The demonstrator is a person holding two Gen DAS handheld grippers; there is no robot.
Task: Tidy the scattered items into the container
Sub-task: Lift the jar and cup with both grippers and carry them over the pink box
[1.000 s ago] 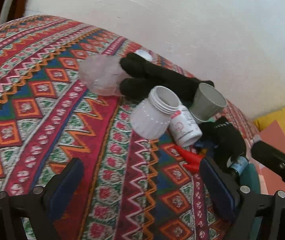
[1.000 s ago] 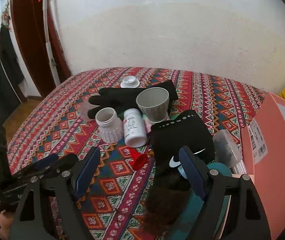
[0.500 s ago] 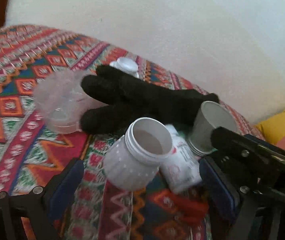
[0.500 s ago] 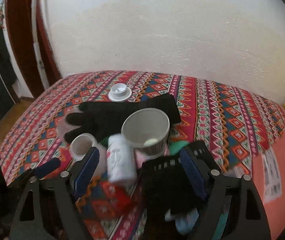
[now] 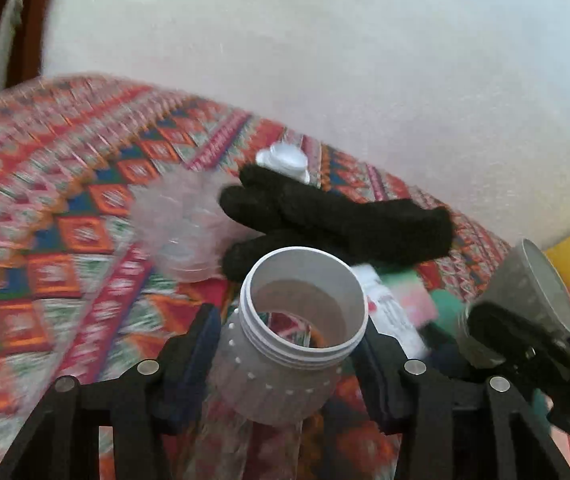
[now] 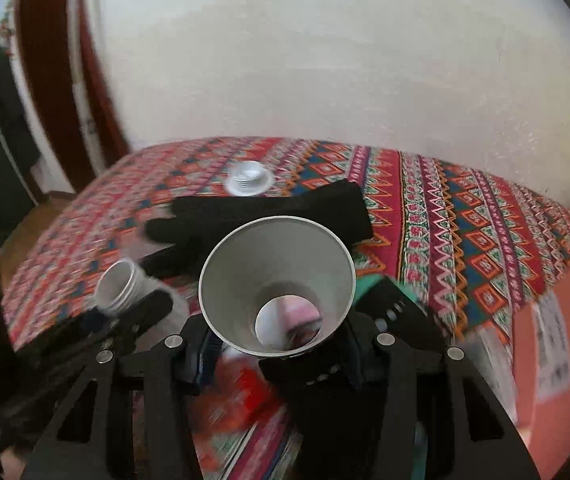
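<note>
The patterned cloth (image 5: 65, 240) lay bare across the left of the frame, so a hand could pass there. Toward the middle and right, a black glove (image 5: 337, 220), a clear cup (image 5: 181, 228) and a white cap (image 5: 285, 162) blocked the way.

home bedroom: patterned bedspread (image 6: 465, 220), plaster wall (image 6: 325, 72).

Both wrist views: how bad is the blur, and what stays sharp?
Left wrist view: patterned cloth smeared by motion blur, black glove soft; white jar between the closing left gripper fairly crisp. Right wrist view: cloth edges streaked, grey cup in the closing right gripper sharp; fisheye bends the wall line, dark vignette corners.
</note>
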